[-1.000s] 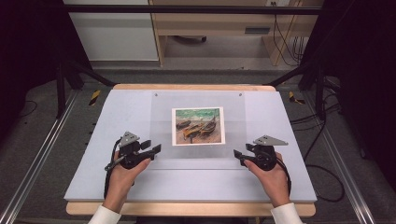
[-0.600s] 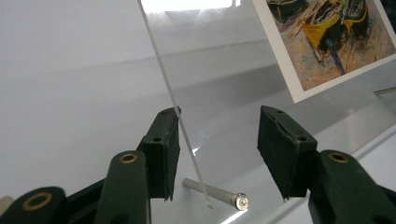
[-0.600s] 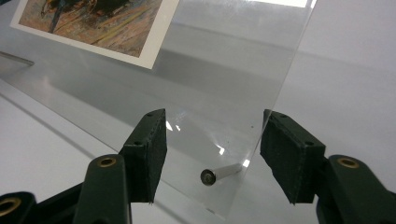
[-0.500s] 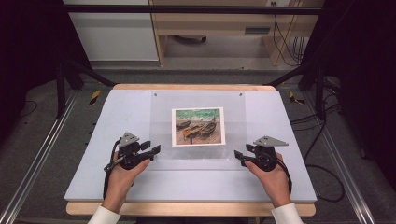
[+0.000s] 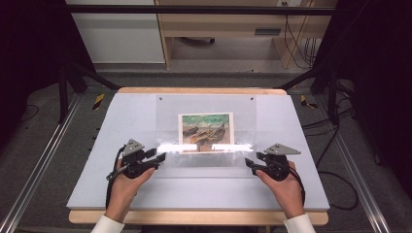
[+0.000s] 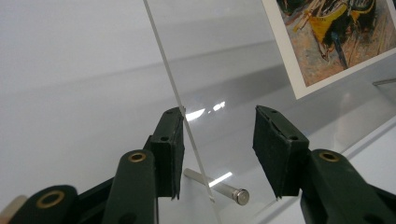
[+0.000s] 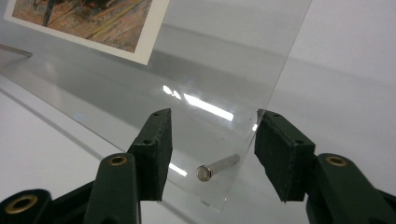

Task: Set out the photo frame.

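Left tool: closing, jaws apart around clear sheet corner
Right tool: closing, gapped around sheet's other corner

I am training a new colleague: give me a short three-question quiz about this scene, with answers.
1. True or false: the left gripper touches the picture.
2. What stands between the jaws of the right gripper? A) a corner of the clear sheet; B) a pen; C) nothing.
3. Which metal part is seen through that corner?
Key: 1 false. 2 A. 3 a pin. The jaws of both grippers have just been closing, with the sheet's near corners between them.
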